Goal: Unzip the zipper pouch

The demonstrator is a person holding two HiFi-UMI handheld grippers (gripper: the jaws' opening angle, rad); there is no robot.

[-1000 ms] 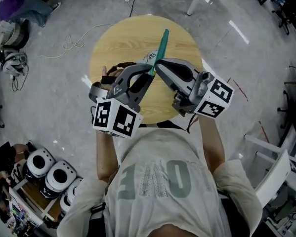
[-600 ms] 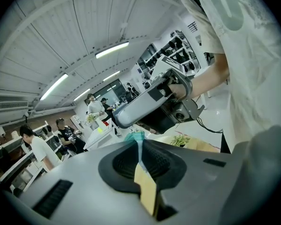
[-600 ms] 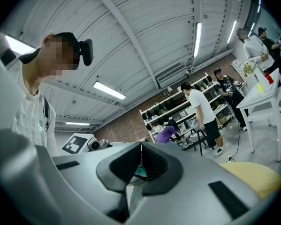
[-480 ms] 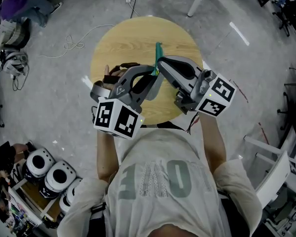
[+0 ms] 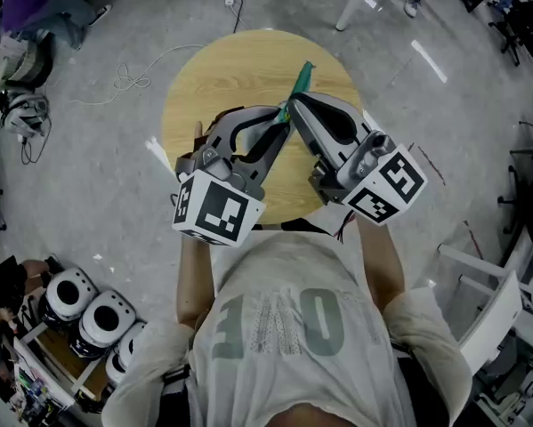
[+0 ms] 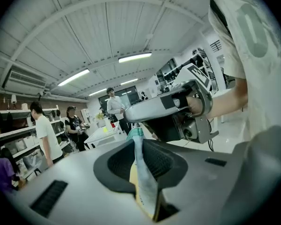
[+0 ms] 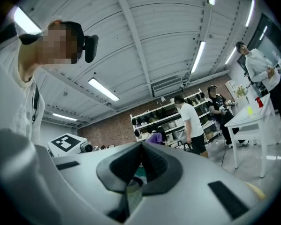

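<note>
Lower centre of the head view: the person (image 5: 284,327), in a pale shirt, is standing over the work and holding one gripper in each hand. The left gripper (image 5: 281,116), its marker cube at centre left, is reaching up and rightward. The right gripper (image 5: 292,107), its cube at centre right, is reaching up and leftward. Both tips are meeting near frame centre, just beside each other.

The left gripper view is showing its jaws pressing tight on the zipper pouch (image 5: 300,80), with a thin, edge-on strip of pale fabric running between the pads. The right gripper view is showing its jaws likewise drawn to a narrow slit, nipping a small teal part of the pouch; which part cannot be told.

The pouch is being held between the two grippers over the round wooden table (image 5: 213,78), its teal end sticking up and right beyond the tips.

Grey floor (image 5: 97,167) is lying beyond the table, with a cable (image 5: 133,80) trailing in the upper left.
</note>
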